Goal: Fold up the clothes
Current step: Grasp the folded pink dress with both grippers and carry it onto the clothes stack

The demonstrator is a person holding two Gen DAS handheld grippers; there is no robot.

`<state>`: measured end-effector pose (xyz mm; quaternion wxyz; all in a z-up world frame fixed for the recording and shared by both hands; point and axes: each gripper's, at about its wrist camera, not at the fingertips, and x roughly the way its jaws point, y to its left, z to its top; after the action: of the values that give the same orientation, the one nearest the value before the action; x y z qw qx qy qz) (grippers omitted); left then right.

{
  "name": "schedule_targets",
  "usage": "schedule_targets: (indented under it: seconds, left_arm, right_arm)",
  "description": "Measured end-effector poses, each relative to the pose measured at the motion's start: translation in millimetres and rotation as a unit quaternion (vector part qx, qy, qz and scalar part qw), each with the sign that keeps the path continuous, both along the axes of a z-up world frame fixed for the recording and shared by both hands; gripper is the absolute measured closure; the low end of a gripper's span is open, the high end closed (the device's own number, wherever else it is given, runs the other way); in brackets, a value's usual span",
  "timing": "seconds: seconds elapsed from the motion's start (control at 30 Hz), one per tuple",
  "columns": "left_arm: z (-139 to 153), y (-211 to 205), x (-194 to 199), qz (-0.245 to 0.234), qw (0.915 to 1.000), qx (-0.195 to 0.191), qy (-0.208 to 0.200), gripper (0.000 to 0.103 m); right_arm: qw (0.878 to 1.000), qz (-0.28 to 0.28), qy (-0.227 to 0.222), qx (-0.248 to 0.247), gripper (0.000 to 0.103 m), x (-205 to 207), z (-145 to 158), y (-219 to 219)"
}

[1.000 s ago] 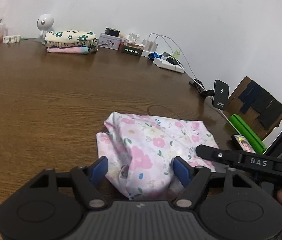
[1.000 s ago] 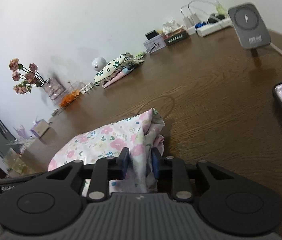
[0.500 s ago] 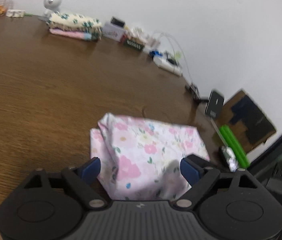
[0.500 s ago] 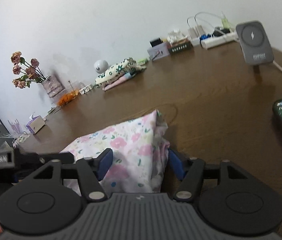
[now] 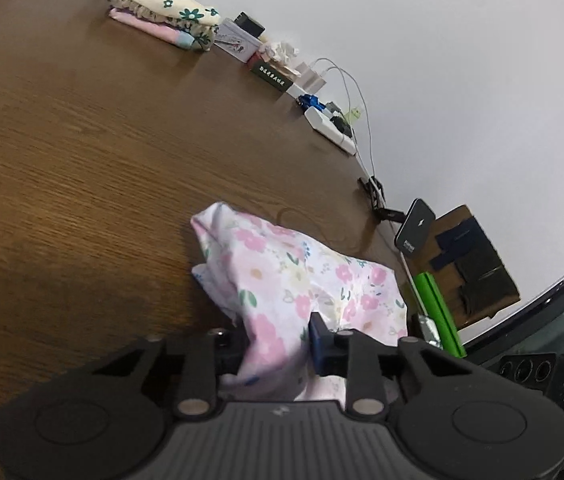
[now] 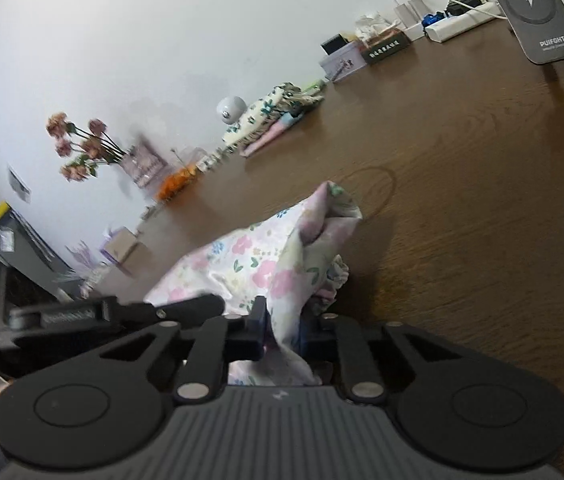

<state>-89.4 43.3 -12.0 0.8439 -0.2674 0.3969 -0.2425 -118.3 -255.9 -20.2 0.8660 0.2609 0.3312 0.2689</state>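
A pink floral cloth (image 5: 302, 280) lies bunched on the brown wooden table (image 5: 82, 160). In the left wrist view my left gripper (image 5: 278, 342) is closing its jaws, and a fold of the cloth's near edge is pinched between the blue pads. In the right wrist view the same floral cloth (image 6: 266, 256) rises in a peak. There my right gripper (image 6: 284, 332) is also closing, with a fold of its near edge squeezed between the pads. The left gripper (image 6: 122, 312) shows just to the left, at the same edge.
A stack of folded clothes (image 5: 162, 12) sits at the far side by the wall, with small boxes and a power strip (image 5: 330, 128) beside it. A wireless charger stand (image 6: 538, 16) and a green object (image 5: 438, 312) stand at the right. Flowers in a vase (image 6: 82, 148) are far left.
Both grippers opened wide half a second ago and have now closed on folds of the floral cloth. The left gripper has rolled and shifted, so its view now tilts.
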Motion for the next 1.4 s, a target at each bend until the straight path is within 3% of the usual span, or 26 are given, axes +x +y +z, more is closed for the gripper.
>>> schedule_targets:
  seconds: [0.27,0.5,0.77,0.87,0.97,1.07,1.17,1.27,1.33,1.4]
  left_arm:
    - [32.7,5.1,2.3,-0.006,0.9993,-0.009,-0.037,0.081]
    - [86.2,10.6,46.1,-0.011,0.9943,0.008,-0.106,0.081]
    - [170.7,40.0,158.7,0.008,0.9838,0.025,-0.177,0.081]
    - [191.5,61.3,218.4,0.023,0.9831,0.025,-0.18,0.081]
    - [199.2,76.6,273.6,0.039,0.9794,0.05,-0.191,0.081]
    - [193.4,98.8,334.5,0.049,0.9785,0.062,-0.19,0.081]
    - [155.6,117.6,392.7,0.065,0.9835,0.073,-0.152,0.078]
    - [99.0,125.1,434.0,0.08,0.9858,0.104,-0.106,0.077]
    - [61.0,128.4,442.1,0.086,0.9882,0.086,-0.093,0.065]
    - [42.9,133.6,441.5,0.093,0.9894,0.059,-0.094,0.063]
  right_arm:
    - [1.0,0.006,-0.011,0.014,0.092,8.1,26.4,-0.3]
    - [0.999,0.02,-0.043,0.019,0.092,57.0,76.6,7.4]
    - [0.996,0.037,-0.08,0.028,0.092,186.5,156.1,42.5]
    - [0.994,0.037,-0.103,0.016,0.092,245.8,183.7,71.8]
    - [0.994,0.04,-0.103,0.017,0.092,308.2,189.1,98.6]
    - [0.994,0.042,-0.095,0.022,0.092,374.7,184.4,125.0]
    - [0.996,0.046,-0.074,0.024,0.092,437.0,162.2,151.3]
    - [0.998,0.045,-0.029,-0.012,0.092,488.9,111.3,179.5]
    - [0.999,0.035,0.005,-0.022,0.089,502.3,68.5,183.2]
    - [0.999,0.026,0.018,-0.008,0.086,508.0,40.4,179.2]
